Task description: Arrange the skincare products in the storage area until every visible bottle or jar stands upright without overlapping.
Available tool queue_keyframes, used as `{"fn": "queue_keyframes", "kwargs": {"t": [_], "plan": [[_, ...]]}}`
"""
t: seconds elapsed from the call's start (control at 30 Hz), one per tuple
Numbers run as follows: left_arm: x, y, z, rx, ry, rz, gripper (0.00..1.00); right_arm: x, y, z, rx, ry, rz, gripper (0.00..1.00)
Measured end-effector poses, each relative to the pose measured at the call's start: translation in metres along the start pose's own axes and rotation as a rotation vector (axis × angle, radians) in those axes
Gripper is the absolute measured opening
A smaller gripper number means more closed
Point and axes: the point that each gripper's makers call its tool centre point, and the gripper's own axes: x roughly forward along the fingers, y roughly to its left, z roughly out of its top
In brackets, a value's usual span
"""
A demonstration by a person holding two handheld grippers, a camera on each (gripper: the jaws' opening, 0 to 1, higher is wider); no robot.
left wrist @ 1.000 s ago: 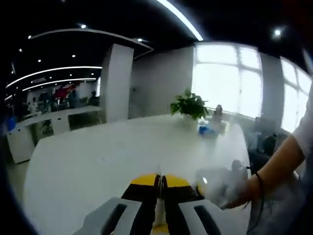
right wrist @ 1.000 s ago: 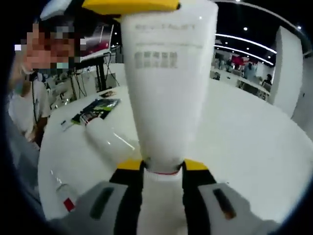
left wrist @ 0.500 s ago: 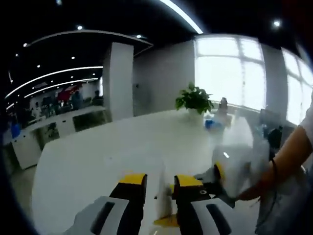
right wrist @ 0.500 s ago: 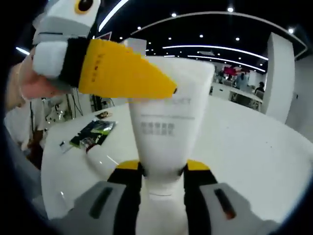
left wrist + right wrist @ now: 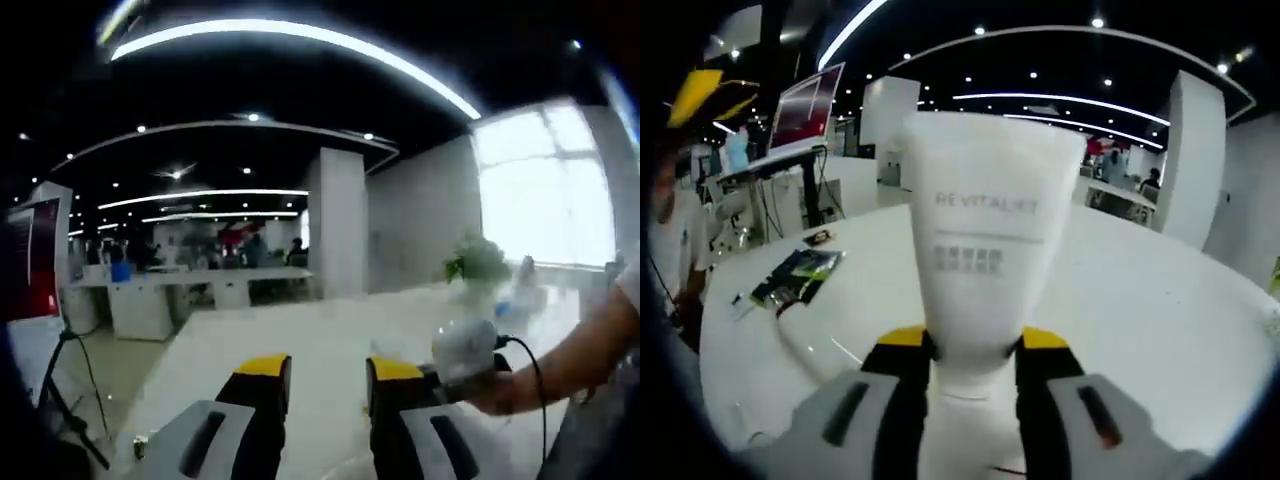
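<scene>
Tube (image 5: pixel 985 260) upright between right fingers (image 5: pixel 902 370)

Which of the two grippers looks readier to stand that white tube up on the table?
The right gripper: its jaws are already shut on the white tube. The left gripper is open, holding nothing.

— What stood around the white table (image 5: pixel 1160 290) in the right gripper view?

— A dark packet with green print (image 5: pixel 798 277) lay flat on it toward the left, and a small dark item (image 5: pixel 820 238) lay beyond that, nearer the far edge. Off the table's left side a raised screen (image 5: pixel 806 108) glowed reddish on a stand. A white pillar (image 5: pixel 1192 160) rose at the right.

— And the left gripper view?

— A potted plant (image 5: pixel 478 268) sat at the table's far end before a bright window (image 5: pixel 545 190). A white pillar (image 5: pixel 338 222) stood mid-room, and long white counters (image 5: pixel 180 298) ran behind it under curved ceiling light strips (image 5: pixel 300 40).
</scene>
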Motion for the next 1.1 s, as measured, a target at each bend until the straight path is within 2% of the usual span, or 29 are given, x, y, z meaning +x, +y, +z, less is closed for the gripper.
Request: {"fn": "queue_keyframes", "kwargs": {"t": [0.07,0.13,0.37,0.4,0.6,0.67,0.83,1.1], "plan": [[-0.004,0.014,-0.005,0.017,-0.022,0.075,0.31,0.0,-0.012,-0.001,0.01,0.009,-0.032,0.33],[-0.007,0.025,-0.017,0.016,0.001,0.122,0.31,0.0,-0.019,-0.003,0.016,0.015,-0.05,0.33],[-0.009,0.033,-0.035,0.003,0.025,0.159,0.3,-0.008,-0.074,-0.014,0.069,0.066,-0.209,0.33],[-0.008,0.035,-0.039,0.001,0.043,0.163,0.3,-0.013,-0.081,-0.017,0.085,0.078,-0.236,0.33],[-0.005,0.036,-0.041,0.013,0.05,0.159,0.3,-0.037,-0.115,-0.031,0.098,0.14,-0.349,0.33],[-0.004,0.035,-0.041,0.014,0.05,0.155,0.3,-0.043,-0.121,-0.035,0.106,0.148,-0.365,0.33],[-0.003,0.036,-0.041,0.002,0.049,0.155,0.3,-0.059,-0.132,-0.045,0.201,0.161,-0.4,0.32],[-0.004,0.042,-0.043,-0.024,0.055,0.172,0.3,-0.075,-0.132,-0.054,0.237,0.222,-0.441,0.32]]}}
